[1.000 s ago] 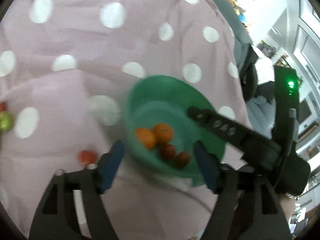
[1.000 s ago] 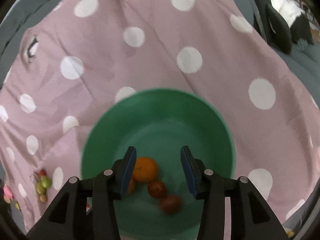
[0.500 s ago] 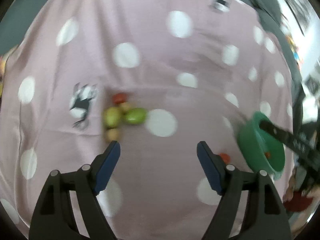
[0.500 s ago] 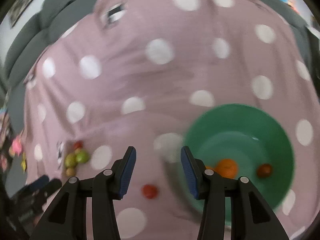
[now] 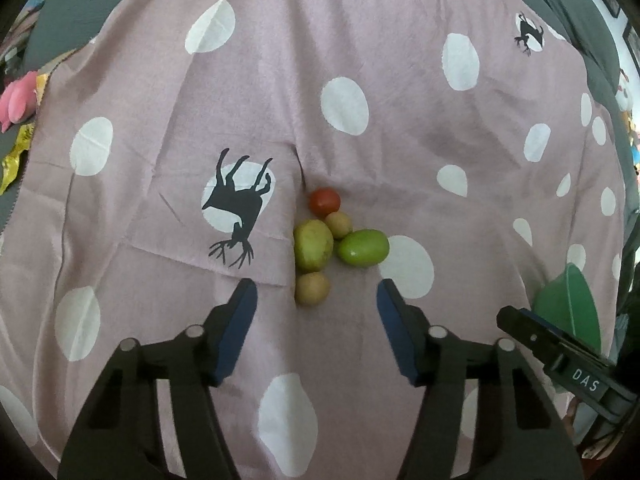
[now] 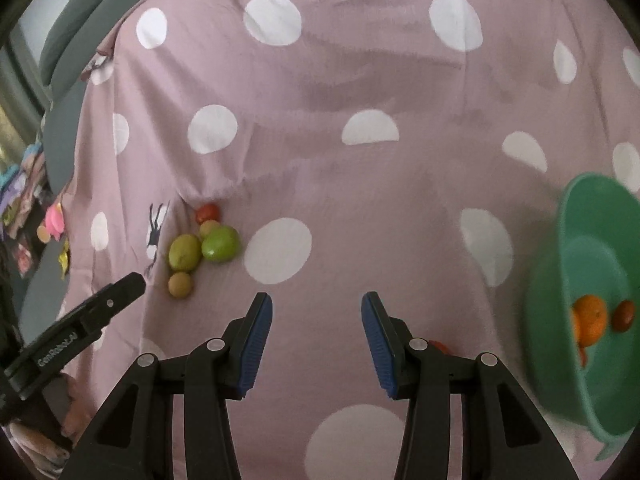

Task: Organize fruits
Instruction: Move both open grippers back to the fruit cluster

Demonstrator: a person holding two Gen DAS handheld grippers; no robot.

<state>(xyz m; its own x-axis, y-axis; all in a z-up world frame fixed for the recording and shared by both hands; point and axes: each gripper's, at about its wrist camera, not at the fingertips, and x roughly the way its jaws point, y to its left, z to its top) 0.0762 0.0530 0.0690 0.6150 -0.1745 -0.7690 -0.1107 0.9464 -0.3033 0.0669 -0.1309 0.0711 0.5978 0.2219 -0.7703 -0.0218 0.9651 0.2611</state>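
A cluster of fruits lies on the pink polka-dot cloth [image 5: 360, 60]: a red tomato [image 5: 324, 201], a yellow-green fruit [image 5: 313, 245], a green fruit [image 5: 363, 247] and two small tan fruits [image 5: 311, 288]. My left gripper [image 5: 316, 304] is open and empty, just short of the nearest tan fruit. My right gripper [image 6: 316, 316] is open and empty over bare cloth, to the right of the cluster [image 6: 202, 246]. The green bowl [image 6: 560, 240] at the right edge holds an orange [image 6: 588, 318] and a dark red fruit [image 6: 624, 315]. A red fruit [image 6: 439, 346] peeks from behind the right finger.
The bowl's rim [image 5: 568, 304] shows at the left wrist view's right edge, behind the right gripper's finger [image 5: 560, 356]. Grey cushions [image 6: 80, 40] border the cloth. A pink toy [image 5: 16, 100] and yellow wrappers lie off the cloth at the left.
Both grippers swung left, away from the bowl. The left gripper has closed in on the fruit cluster, which now sits just ahead of its fingers. Both stay open and empty.
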